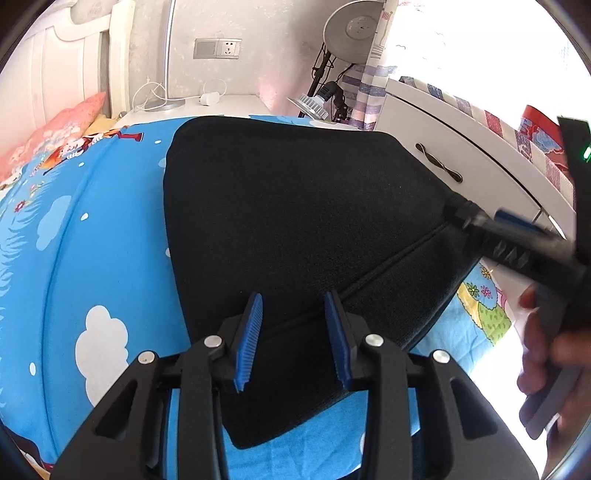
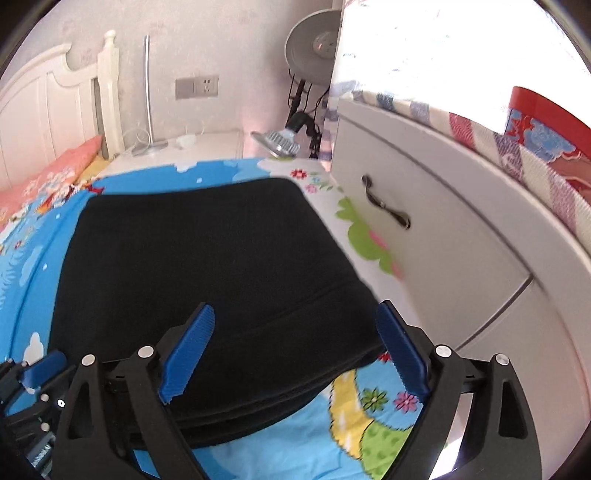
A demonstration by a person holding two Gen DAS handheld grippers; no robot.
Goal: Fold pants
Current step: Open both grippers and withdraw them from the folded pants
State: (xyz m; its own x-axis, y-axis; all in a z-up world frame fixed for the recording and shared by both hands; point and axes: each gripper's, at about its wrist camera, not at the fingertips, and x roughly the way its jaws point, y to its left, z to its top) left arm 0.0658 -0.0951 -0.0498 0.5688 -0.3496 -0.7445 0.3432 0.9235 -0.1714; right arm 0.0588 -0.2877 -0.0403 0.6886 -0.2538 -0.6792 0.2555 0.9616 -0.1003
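Note:
Black pants (image 1: pixel 295 192) lie folded into a thick flat stack on the blue cartoon bedsheet (image 1: pixel 92 240). My left gripper (image 1: pixel 293 295) hovers over the near part of the stack, above a seam; its blue pads stand apart with nothing pinched. In the same view, my right gripper (image 1: pixel 461 212), held by a hand (image 1: pixel 535 350), reaches the stack's right edge. The right wrist view shows the pants (image 2: pixel 207 251) with layered edges at the front. My right gripper (image 2: pixel 295 306) is wide open above that near right corner and grips nothing. The left gripper (image 2: pixel 40 369) shows at the lower left.
A white cabinet with a drawer handle (image 2: pixel 388 210) stands close along the right side of the bed. At the back are a white headboard (image 2: pixel 48 107), a pink pillow (image 2: pixel 55 177), a bedside table (image 1: pixel 207 107) with cables, and a round lamp (image 1: pixel 354 29).

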